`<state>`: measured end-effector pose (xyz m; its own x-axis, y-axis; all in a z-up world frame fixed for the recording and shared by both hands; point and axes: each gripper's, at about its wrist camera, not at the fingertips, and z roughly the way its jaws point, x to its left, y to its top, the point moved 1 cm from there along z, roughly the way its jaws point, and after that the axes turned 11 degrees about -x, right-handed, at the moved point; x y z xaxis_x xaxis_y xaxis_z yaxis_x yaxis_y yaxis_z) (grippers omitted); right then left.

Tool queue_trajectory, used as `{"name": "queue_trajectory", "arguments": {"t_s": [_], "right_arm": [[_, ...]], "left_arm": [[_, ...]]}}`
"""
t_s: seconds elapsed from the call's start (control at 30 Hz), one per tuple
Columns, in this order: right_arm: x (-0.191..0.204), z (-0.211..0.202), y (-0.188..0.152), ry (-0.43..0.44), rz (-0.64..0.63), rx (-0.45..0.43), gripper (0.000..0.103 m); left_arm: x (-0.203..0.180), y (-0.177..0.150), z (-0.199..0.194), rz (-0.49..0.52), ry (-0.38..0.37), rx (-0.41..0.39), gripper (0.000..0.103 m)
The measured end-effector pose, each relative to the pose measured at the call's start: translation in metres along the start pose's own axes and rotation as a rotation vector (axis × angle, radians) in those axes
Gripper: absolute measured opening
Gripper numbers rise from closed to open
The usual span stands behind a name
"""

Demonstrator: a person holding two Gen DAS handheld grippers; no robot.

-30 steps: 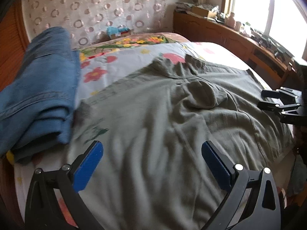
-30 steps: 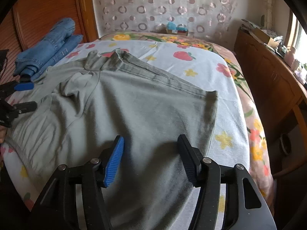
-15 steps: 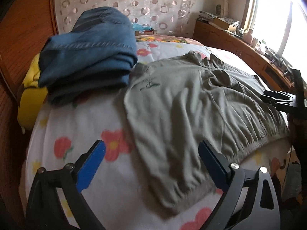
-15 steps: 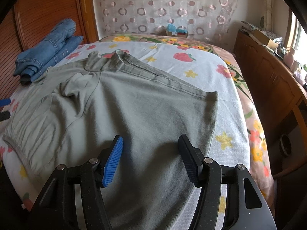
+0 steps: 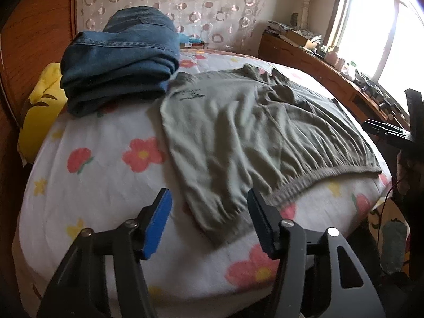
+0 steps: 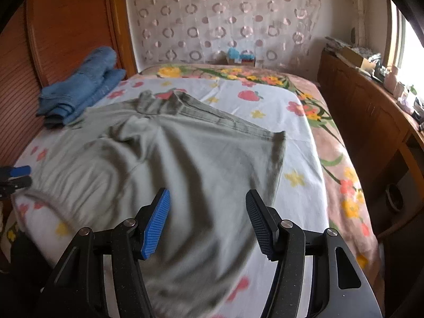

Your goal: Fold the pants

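Observation:
Grey-green pants lie spread flat on the flowered bed sheet, elastic waistband toward the near edge. They also show in the right wrist view, wrinkled and a little blurred. My left gripper is open and empty, just above the near left corner of the waistband. My right gripper is open and empty, hovering over the near part of the pants. The left gripper shows at the left edge of the right wrist view, and the right gripper at the right edge of the left wrist view.
Folded blue jeans are stacked at the bed's far left, also seen in the right wrist view, beside a yellow cushion. A wooden headboard runs along the left. A cluttered wooden sideboard stands under the window on the right.
My left gripper has pulled back and swung left off the pants to the waistband corner, and its jaws have narrowed somewhat. My right gripper has drawn back slightly; the pants look more rippled.

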<state>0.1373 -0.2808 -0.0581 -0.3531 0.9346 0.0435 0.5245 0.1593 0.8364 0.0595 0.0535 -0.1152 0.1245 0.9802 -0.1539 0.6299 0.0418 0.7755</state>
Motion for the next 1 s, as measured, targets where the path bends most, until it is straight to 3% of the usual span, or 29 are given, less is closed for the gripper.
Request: {"name": "queue_trajectory", "arguments": {"t_s": [0.27, 0.57, 0.7, 1.0], "right_arm": [[0.016, -0.027, -0.021, 0.019, 0.019, -0.012, 0.061], [0.023, -0.026, -0.031, 0.029, 0.025, -0.004, 0.061], [0.026, -0.02, -0.038, 0.023, 0.026, 0.009, 0.061], [0.028, -0.017, -0.043, 0.029, 0.026, 0.019, 0.061]], "left_arm": [[-0.004, -0.008, -0.002, 0.009, 0.026, 0.01, 0.05], [-0.009, -0.005, -0.01, 0.012, 0.009, -0.007, 0.05], [-0.001, -0.004, -0.013, -0.015, 0.022, -0.026, 0.036], [-0.002, -0.015, -0.01, 0.013, 0.044, 0.003, 0.032]]}}
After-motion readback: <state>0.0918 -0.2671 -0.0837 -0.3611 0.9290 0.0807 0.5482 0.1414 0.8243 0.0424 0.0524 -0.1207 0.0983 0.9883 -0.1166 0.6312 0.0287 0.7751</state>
